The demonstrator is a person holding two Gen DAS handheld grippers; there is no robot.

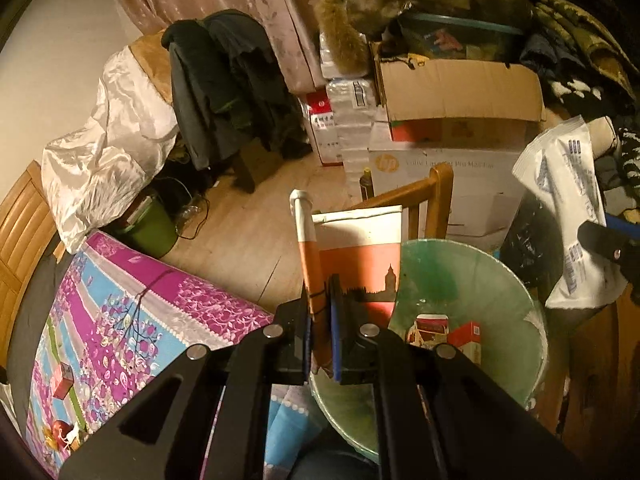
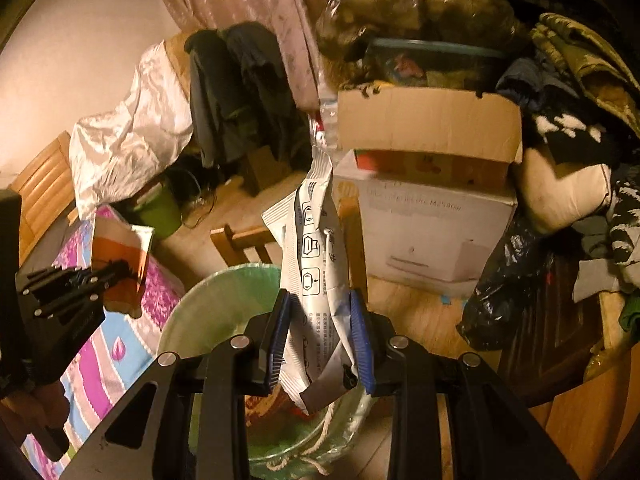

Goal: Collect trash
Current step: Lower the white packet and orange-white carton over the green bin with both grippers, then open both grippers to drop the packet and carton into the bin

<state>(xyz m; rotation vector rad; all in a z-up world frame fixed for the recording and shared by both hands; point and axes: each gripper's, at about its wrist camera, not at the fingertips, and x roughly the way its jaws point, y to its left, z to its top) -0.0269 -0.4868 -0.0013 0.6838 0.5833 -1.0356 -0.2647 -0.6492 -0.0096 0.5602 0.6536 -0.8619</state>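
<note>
The paper bag (image 1: 352, 264), orange and white with a dark skyline printed on it, stands upright between the blue pads of the left gripper (image 1: 322, 336), which is closed tight on the bag's lower edge. Just to the right of that gripper and below the bag is the bin (image 1: 496, 280), lined with pale green plastic; small red and white boxes (image 1: 444, 334) lie at its bottom. To the gripper's left spreads a bed cover (image 1: 132, 312) with a purple, blue and white flower pattern.

The white wrapper (image 2: 316, 264), printed with small pictures and text, hangs crumpled between the pads of the right gripper (image 2: 320, 340), whose fingers are closed part-way and pinch it from both sides. Directly beneath this gripper is the same bin (image 2: 200, 308). Off to its left the other gripper (image 2: 76, 280) holds the paper bag (image 2: 120, 248) over the bed cover. Ahead, beyond the wrapper, a white printer box (image 2: 432, 232) carries a brown cardboard box (image 2: 428, 120), and a black plastic bag (image 2: 504, 288) sits on the floor to the right.
</note>
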